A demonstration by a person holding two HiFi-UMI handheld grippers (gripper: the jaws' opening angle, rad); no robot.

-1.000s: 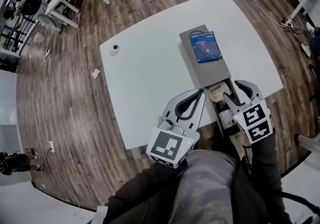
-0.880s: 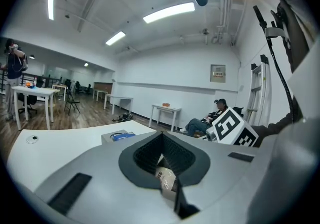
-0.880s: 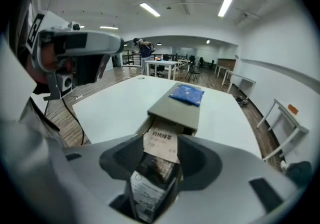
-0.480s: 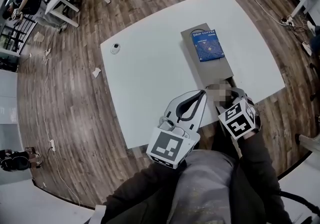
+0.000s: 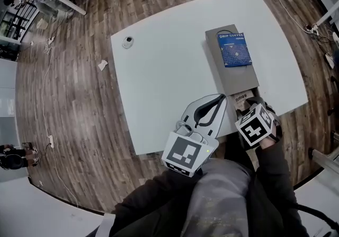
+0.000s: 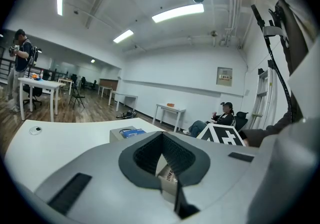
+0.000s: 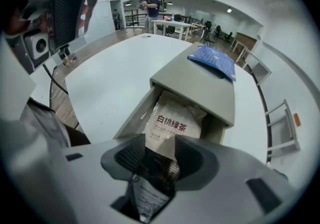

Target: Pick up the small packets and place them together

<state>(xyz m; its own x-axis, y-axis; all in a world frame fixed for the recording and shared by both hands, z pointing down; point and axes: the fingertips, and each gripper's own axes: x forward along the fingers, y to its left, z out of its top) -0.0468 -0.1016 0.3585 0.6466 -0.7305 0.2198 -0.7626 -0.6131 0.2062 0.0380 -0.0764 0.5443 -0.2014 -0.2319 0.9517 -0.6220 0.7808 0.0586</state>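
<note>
A grey box (image 5: 233, 79) stands on the white table (image 5: 169, 71), with a blue drip coffee packet (image 5: 234, 49) (image 7: 212, 61) lying on its lid. Its drawer (image 7: 131, 119) is pulled out at the table's near edge. In it lie a white tea packet (image 7: 172, 122) (image 5: 243, 97) and a dark packet (image 7: 152, 175). My right gripper (image 5: 246, 105) (image 7: 160, 143) points steeply down into the drawer. Its jaws have just been closing a little and stand open with the dark packet between them. My left gripper (image 5: 220, 98) (image 6: 161, 135) hovers left of the drawer, shut and empty.
A small round object (image 5: 127, 43) (image 6: 35, 130) sits near the table's far left corner. The drawer overhangs the near table edge, close to my body. Other tables, a seated person (image 6: 222, 113) and a standing person (image 6: 20, 52) are farther off in the room.
My right gripper has tipped downward and sunk into the open drawer, its marker cube now covering most of the drawer. The left gripper has barely shifted.
</note>
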